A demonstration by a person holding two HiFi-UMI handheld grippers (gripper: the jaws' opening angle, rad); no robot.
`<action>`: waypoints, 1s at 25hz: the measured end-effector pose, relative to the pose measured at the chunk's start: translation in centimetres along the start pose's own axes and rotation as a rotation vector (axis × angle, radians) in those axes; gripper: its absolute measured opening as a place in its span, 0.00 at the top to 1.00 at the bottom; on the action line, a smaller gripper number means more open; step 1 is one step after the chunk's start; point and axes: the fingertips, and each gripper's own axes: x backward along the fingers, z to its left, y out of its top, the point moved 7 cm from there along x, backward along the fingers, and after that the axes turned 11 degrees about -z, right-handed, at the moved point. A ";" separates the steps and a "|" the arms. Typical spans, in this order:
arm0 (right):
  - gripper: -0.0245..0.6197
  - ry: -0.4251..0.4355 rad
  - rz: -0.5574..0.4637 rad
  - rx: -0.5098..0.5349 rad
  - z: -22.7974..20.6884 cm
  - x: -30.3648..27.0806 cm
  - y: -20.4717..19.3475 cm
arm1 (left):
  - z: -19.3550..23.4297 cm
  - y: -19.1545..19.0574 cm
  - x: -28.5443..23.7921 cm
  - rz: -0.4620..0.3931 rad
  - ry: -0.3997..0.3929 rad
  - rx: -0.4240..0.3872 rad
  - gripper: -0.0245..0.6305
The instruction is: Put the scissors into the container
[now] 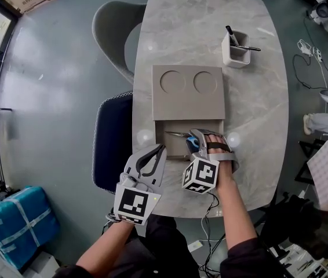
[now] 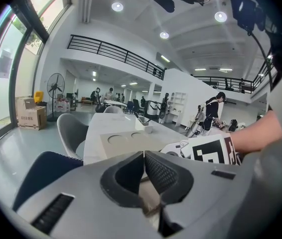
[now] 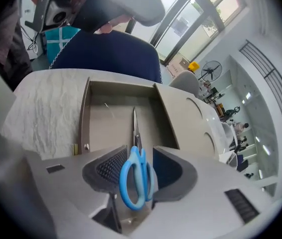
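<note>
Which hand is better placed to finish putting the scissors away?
Right: the right hand-held gripper hangs over the open container, jaws open around the scissors. The left hand-held gripper sits shut and empty beside it.

The pale marbled table (image 1: 257,114) bears a grey container (image 1: 188,106) and, farther off, a white pen holder (image 1: 233,57).

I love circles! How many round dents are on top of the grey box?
2. Both are on the box top, side by side near its far edge: the left dent and the right dent. None seem hidden.
</note>
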 end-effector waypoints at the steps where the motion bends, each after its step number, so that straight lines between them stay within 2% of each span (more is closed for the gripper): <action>1: 0.72 0.001 -0.008 -0.012 -0.1 0.1 0.0 | 0.0 0.1 0.0 -0.001 0.000 0.001 0.93; 7: 0.73 0.020 -0.040 -0.111 -0.4 1.4 0.0 | 0.1 0.2 -0.1 -0.011 0.006 0.002 0.93; 13: 0.81 0.035 -0.030 -0.197 0.0 1.7 -0.2 | -0.1 0.4 -0.1 -0.012 0.007 0.004 0.93; 25: 0.77 -0.001 -0.037 -0.259 -0.2 -0.1 -0.3 | -0.2 0.4 -0.2 -0.014 0.009 0.002 0.93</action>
